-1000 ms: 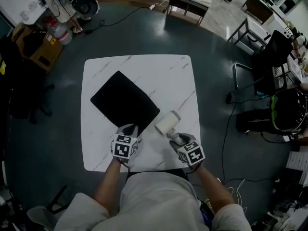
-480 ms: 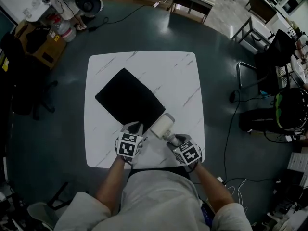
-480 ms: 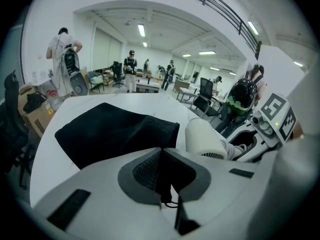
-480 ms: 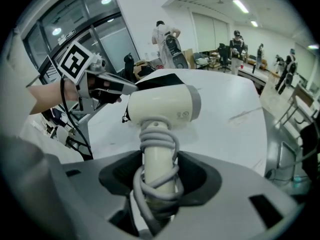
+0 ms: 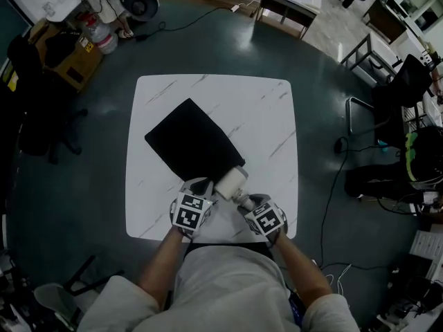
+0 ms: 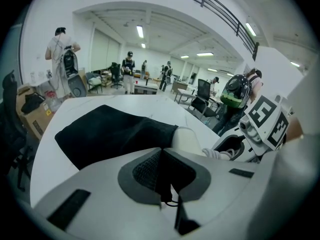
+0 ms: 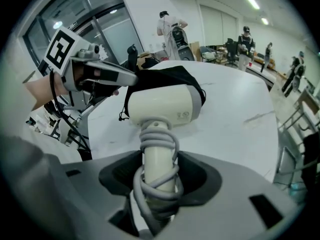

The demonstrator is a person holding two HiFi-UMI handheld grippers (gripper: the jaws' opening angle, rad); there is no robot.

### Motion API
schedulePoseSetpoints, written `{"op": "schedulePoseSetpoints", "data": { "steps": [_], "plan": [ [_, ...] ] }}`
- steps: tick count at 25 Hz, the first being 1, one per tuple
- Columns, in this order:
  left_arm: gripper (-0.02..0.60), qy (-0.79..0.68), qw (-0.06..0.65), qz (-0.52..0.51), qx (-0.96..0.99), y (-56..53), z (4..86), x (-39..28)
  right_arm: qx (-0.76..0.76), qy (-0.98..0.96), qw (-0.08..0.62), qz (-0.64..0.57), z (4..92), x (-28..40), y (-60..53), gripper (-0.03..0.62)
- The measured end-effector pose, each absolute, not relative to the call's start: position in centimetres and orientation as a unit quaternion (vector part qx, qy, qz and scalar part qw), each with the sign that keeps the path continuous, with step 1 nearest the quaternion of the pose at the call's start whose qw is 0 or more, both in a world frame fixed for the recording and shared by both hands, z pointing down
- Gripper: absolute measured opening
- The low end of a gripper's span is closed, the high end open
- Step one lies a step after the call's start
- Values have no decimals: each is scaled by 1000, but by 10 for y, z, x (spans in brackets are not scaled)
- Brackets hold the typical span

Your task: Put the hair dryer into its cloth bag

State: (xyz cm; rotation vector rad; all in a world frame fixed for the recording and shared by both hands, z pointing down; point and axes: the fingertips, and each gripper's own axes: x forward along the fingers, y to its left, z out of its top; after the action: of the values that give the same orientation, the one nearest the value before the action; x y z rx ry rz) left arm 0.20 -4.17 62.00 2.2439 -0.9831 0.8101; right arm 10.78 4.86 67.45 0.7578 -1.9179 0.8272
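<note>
Two grippers are engaged. Your left gripper (image 6: 161, 170) is pinched shut on the near hem of the bag (image 5: 190, 140), which lies flat on the bench (image 5: 270, 116). Your right gripper (image 7: 159, 170) holds the dryer (image 7: 162, 103) by its handle, jaws wide around the handle and the cord (image 7: 159, 139) wound on it. The dryer's nose sits at the bag's mouth.

Judgement: the dryer is rigid, smooth and moderately weighty, so the cord-wrapped handle is the sound hold. The bag is limp, and its hem needs lifting to keep the mouth open.

The right gripper view shows black cloth lapping over the nose, where the head view shows only dryer and bag touching. The left gripper view alone shows the pinch on the hem.
</note>
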Motion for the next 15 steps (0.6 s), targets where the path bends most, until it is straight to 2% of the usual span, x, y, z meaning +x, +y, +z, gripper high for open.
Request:
{"op": "schedulePoseSetpoints", "data": {
  "steps": [15],
  "plan": [
    [17,-357,269,305,841,-37,615,5,299,-775,452,326,680,93,24,230]
  ]
}}
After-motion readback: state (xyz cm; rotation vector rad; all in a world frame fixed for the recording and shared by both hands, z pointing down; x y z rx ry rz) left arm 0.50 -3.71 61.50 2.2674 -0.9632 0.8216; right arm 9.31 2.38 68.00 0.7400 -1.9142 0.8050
